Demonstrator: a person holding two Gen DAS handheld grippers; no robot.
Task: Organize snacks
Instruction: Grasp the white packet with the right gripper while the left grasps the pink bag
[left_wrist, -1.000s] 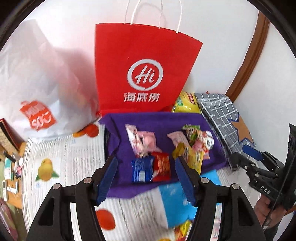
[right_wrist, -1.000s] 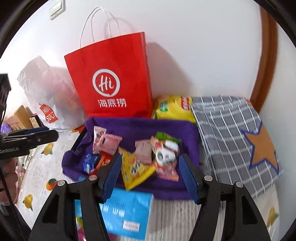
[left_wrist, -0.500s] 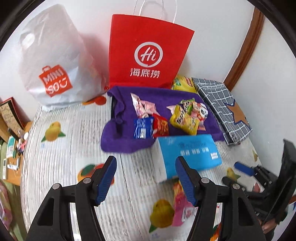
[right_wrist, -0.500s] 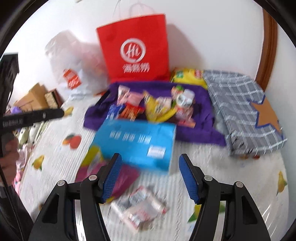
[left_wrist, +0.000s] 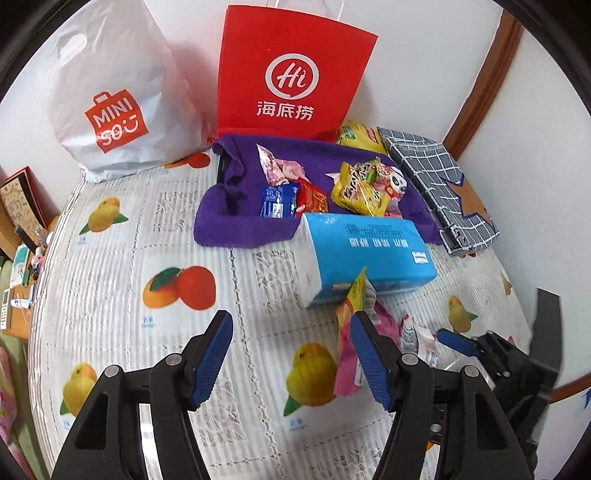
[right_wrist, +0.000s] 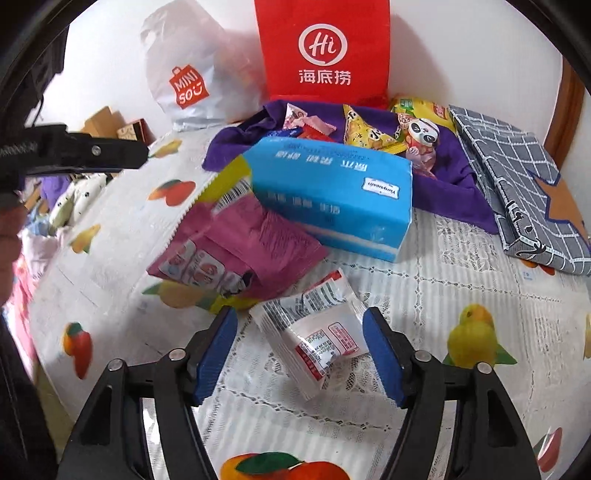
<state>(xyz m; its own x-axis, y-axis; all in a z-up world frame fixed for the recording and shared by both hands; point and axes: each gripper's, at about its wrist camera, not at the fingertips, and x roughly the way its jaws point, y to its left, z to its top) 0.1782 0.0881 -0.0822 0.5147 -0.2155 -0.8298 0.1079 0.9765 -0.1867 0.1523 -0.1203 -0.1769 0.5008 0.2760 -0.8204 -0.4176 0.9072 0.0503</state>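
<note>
Several small snack packets (left_wrist: 280, 199) lie on a purple cloth (left_wrist: 229, 218) at the back of the fruit-print table. A blue tissue pack (right_wrist: 332, 192) lies in front of it. A pink snack bag (right_wrist: 236, 251) leans against the pack's left end. A white packet (right_wrist: 317, 339) lies flat on the table between the jaws of my right gripper (right_wrist: 299, 332). Those jaws are opening and the pads stand clear of the packet. My left gripper (left_wrist: 291, 343) is open over bare tablecloth, with the pink bag (left_wrist: 347, 354) just beyond its right finger.
A red paper bag (left_wrist: 291, 74) and a white Miniso bag (left_wrist: 110, 96) stand against the wall. A folded grey checked box with a star (left_wrist: 443, 184) lies right of the cloth, with a yellow bag (left_wrist: 358, 136) behind it. Boxes and clutter sit past the table's left edge (left_wrist: 22, 221).
Both grippers pulled back from the purple cloth and sank toward the near table. The right jaws widened, and the white packet now lies between them.
</note>
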